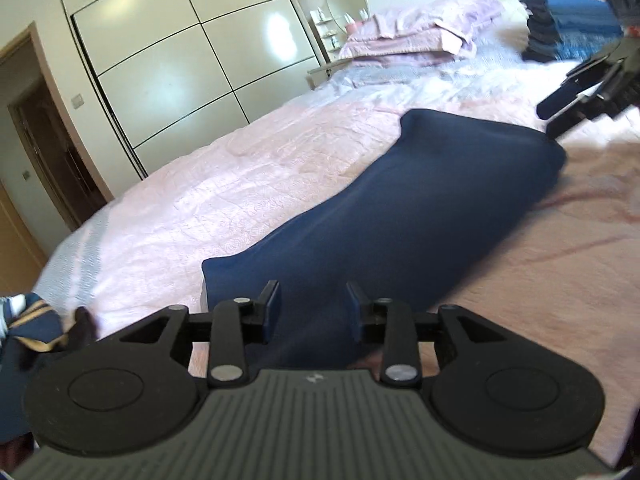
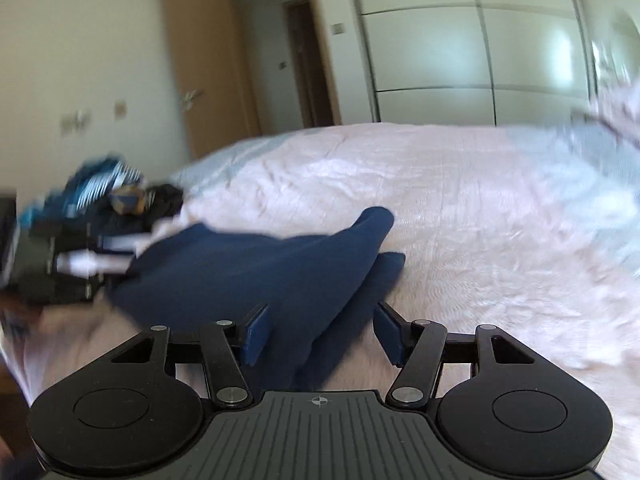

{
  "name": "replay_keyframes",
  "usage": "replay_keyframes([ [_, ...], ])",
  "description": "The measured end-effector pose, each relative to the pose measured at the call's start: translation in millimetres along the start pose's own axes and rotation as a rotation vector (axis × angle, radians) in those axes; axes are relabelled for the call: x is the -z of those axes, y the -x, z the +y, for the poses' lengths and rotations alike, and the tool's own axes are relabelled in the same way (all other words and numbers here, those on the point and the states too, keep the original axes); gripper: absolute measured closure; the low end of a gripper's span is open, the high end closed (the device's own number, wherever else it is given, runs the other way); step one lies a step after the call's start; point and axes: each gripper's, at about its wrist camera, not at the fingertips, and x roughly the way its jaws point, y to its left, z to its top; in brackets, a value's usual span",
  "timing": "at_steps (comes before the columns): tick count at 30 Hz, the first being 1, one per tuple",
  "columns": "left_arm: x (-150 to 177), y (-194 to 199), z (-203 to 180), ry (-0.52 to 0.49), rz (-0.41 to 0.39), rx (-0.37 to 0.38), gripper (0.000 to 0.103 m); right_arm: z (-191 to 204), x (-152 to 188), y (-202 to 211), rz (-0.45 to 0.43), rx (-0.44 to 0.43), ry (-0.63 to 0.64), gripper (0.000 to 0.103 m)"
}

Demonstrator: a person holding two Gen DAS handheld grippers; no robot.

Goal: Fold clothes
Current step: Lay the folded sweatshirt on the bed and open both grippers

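Note:
A navy blue garment (image 1: pixel 420 208) lies folded into a long band on the pink quilt (image 1: pixel 240 208) of the bed. My left gripper (image 1: pixel 314 306) stands open over its near end; the cloth lies between the blue pads and neither pad presses on it. In the right wrist view the same garment (image 2: pixel 260 264) shows a folded corner pointing away. My right gripper (image 2: pixel 322 330) is wide open astride the other end, with a gap on each side. Each gripper shows in the other's view: the right gripper (image 1: pixel 568 96) at the far end, the left gripper (image 2: pixel 92 256) blurred.
A stack of folded dark and blue clothes (image 1: pixel 560 28) and folded pink bedding (image 1: pixel 420 28) sit at the head of the bed. A heap of unfolded clothes (image 2: pixel 108 196) lies at the bed's edge. White wardrobe doors (image 1: pixel 180 60) and a doorway (image 2: pixel 300 68) stand beyond.

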Motion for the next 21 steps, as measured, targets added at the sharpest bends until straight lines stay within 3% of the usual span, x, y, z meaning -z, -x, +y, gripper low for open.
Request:
replay_keyframes([
  [3, -5.1, 9.6, -16.0, -0.097, 0.039, -0.036, 0.068, 30.7, 10.1, 13.3, 0.134, 0.015, 0.127, 0.043],
  [6, -9.7, 12.2, -23.0, -0.121, 0.072, -0.036, 0.067, 48.3, 18.0, 15.6, 0.235, 0.040, 0.155, 0.043],
  [10, -6.6, 16.9, -35.7, -0.188, 0.079, -0.075, 0.066, 60.6, 25.3, 16.3, 0.276, 0.097, 0.173, 0.043],
  [17, 0.6, 24.2, -56.5, -0.294, 0.070, -0.092, 0.064, 72.2, 30.1, 9.5, 0.303, 0.113, 0.205, 0.043],
  [21, 0.1, 25.8, -67.1, -0.343, 0.051, -0.098, 0.056, 72.3, 32.3, 8.7, 0.307, 0.114, 0.205, 0.043],
])
